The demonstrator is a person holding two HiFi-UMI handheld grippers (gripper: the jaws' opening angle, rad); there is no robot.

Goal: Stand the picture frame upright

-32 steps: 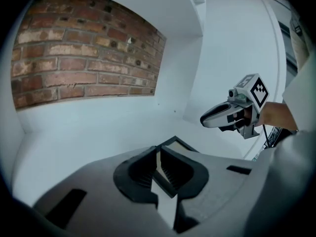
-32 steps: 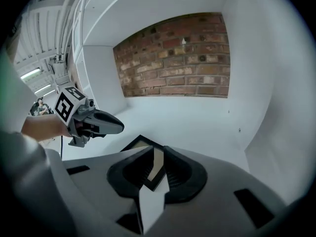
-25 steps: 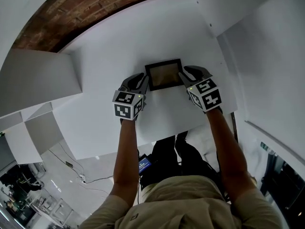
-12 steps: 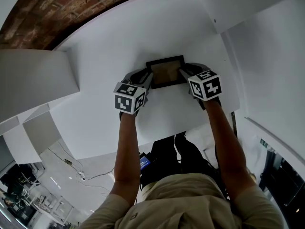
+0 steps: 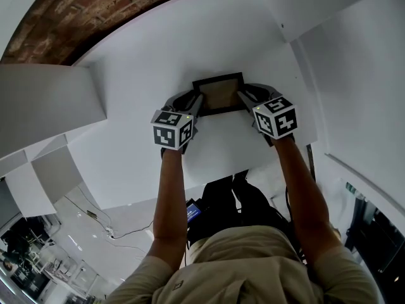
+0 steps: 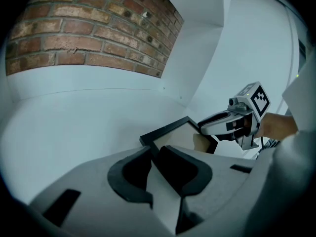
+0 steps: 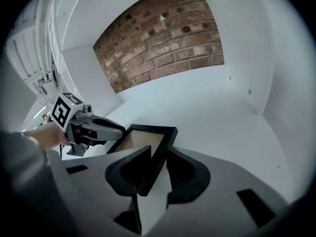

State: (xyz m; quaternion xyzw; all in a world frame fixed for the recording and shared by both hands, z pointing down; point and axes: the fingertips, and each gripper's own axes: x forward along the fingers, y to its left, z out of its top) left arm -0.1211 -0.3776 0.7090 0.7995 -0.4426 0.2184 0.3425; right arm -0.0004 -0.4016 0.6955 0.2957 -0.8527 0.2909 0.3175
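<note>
head view
- frame: black rim, tan inside, mid worktop, between the two tongs; looks tipped, not flat and not fully upright.
- left tongs: on the frame's left edge.
- right tongs: on the frame's right edge.
- arms: both reach forward, roughly parallel, one to each side of the frame.
- backdrop: brick wall behind the worktop; white panels left and right.

left gripper view
- left tongs: jaws narrow, clamped on the frame's near corner and edge.
- frame: runs away from the jaws toward the right, tan face turned up; cannot tell whether its lower edge touches the worktop.
- right tongs: at the frame's far end, tips on its rim, marker cube above.
- backdrop: brick wall top left, white panel beside it.

right gripper view
- right tongs: jaws closing, the frame's black side rail between them, pads against it.
- frame: slants out of the jaws up and to the left, far corner clear of both tongs, tan face visible.
- left tongs: at the opposite edge, tips on the rim, a hand behind the marker cube.
- worktop: white, bare around the frame.
- backdrop: brick wall above the worktop's far edge.
</note>
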